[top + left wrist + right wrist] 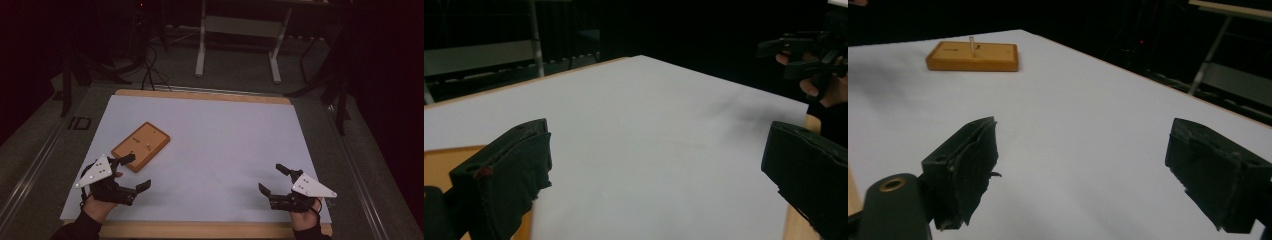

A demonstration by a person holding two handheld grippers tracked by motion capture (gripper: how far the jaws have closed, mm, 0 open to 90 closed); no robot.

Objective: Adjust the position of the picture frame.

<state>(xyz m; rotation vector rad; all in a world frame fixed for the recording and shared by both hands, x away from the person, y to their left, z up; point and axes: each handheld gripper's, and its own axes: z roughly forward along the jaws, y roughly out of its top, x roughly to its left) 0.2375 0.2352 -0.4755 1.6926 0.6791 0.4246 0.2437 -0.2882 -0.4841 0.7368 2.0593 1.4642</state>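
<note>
The high view looked forward and down from above the person's side, taking in the whole white table (215,150) from some way off. The left tool's (131,172) camera sat low and close over the table (649,140), facing across it toward the right tool (804,55). The right tool's (274,179) camera, equally low, faced across toward the wooden block (973,56). That block (140,146) also showed in the high view.
</note>
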